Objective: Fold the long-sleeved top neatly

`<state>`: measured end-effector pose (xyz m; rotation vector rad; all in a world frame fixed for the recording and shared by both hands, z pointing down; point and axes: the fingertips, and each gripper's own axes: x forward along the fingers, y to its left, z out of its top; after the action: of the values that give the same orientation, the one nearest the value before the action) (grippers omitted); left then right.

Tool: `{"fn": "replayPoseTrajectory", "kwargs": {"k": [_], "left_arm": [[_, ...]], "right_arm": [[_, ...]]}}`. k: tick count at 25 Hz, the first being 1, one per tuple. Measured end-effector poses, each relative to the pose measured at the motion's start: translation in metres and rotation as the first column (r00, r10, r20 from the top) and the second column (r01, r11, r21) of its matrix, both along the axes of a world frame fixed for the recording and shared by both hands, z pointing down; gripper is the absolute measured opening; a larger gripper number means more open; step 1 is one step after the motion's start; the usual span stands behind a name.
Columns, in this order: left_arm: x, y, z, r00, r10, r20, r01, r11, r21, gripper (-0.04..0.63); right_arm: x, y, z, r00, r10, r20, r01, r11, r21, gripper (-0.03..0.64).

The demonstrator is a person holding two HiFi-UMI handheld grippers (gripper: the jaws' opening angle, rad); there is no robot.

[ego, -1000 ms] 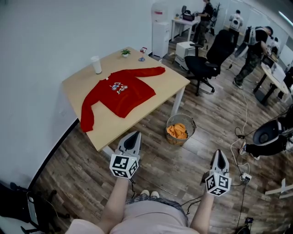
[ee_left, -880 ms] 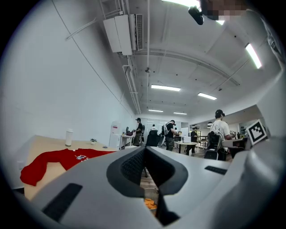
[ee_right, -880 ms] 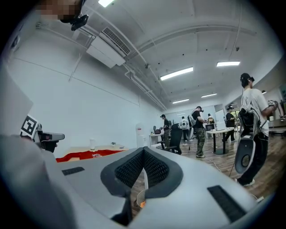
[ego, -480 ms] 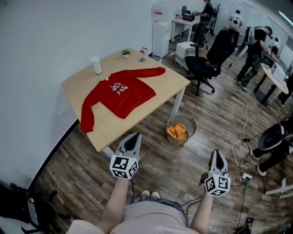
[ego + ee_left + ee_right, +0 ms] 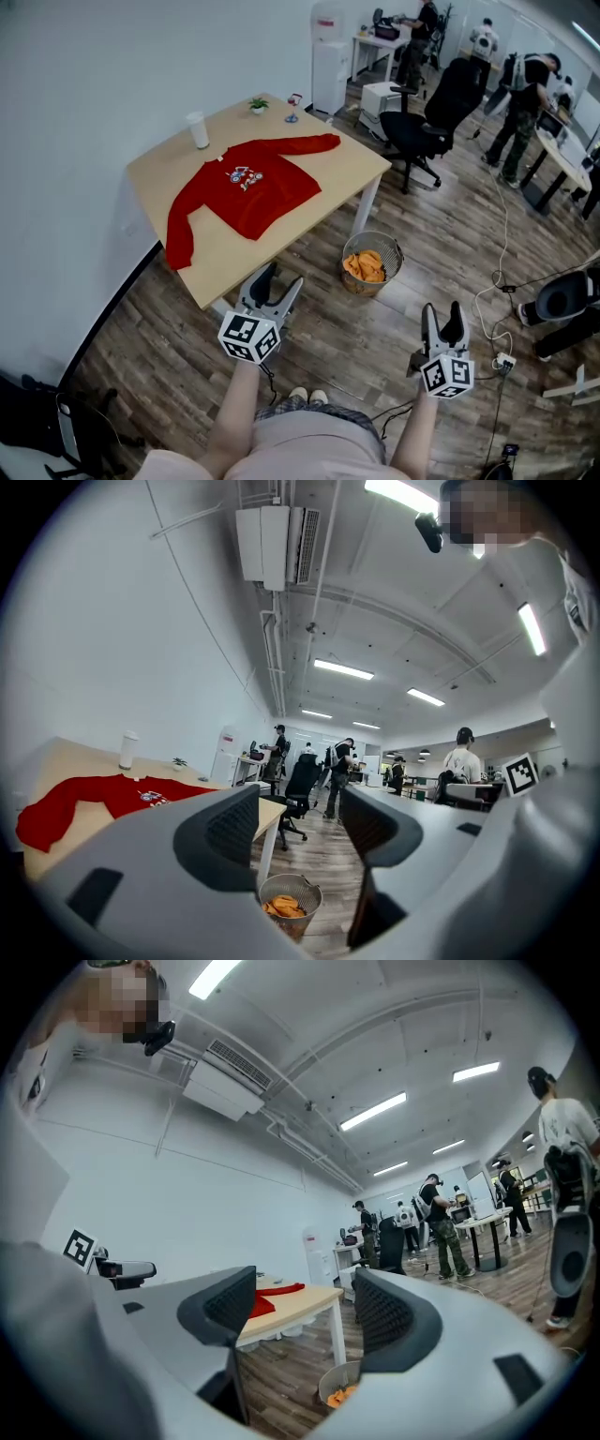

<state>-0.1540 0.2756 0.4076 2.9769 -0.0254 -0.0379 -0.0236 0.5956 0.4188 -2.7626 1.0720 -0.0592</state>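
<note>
Two claws were held out in front of the person, over the wooden floor [image 5: 375,347] and short of the tabletop [image 5: 337,173]. The left claw [image 5: 279,279] had its jaws apart. They had just been opening, and nothing was between them. The right claw [image 5: 442,314] was the same: its jaws had just been opening, they stood apart, and they held nothing. Both claws pointed level toward the room.

The red long-sleeved top [image 5: 246,192] lay flat on the tabletop, spread out with its front up. A small picture showed on the chest. One sleeve reached out toward the far right edge of the tabletop. The other sleeve ran down toward the near left edge. Neither claw touched the top; both were well apart from it.

A white cup [image 5: 198,131] stood near the top's collar. A tiny green plant [image 5: 258,107] sat at the far corner. A wire basket [image 5: 371,262] with orange things in it stood on the floor just beside a leg of the tabletop. A black chair [image 5: 427,117] stood farther off, and some people stood at desks at the back of the room.
</note>
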Motion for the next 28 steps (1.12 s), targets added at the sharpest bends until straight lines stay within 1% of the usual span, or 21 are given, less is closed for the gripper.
{"fn": "replayPoseTrajectory", "kwargs": {"k": [4,9,17,22,28], "left_arm": [[-0.002,0.003,0.003,1.0,0.019,-0.004,-0.019,1.0,0.008,0.34],[-0.003,-0.003,0.008,1.0,0.015,-0.004,-0.015,1.0,-0.003,0.403],[-0.003,-0.023,0.007,1.0,0.0,-0.015,0.001,1.0,0.008,0.43],[-0.002,-0.035,0.013,1.0,0.008,-0.011,-0.008,1.0,0.016,0.43],[0.001,-0.054,0.015,1.0,-0.012,0.003,0.012,1.0,0.021,0.43]], "right_arm": [[-0.002,-0.003,0.007,0.999,0.006,0.036,-0.006,1.0,0.006,0.394],[0.0,-0.007,0.013,0.999,0.019,0.048,-0.02,1.0,0.025,0.472],[0.0,-0.026,0.013,0.999,0.019,0.041,-0.02,0.999,0.027,0.486],[0.003,-0.048,0.017,0.999,0.011,0.033,-0.012,1.0,0.027,0.486],[0.011,-0.076,0.019,0.999,-0.021,0.041,0.019,0.999,0.028,0.485]]}}
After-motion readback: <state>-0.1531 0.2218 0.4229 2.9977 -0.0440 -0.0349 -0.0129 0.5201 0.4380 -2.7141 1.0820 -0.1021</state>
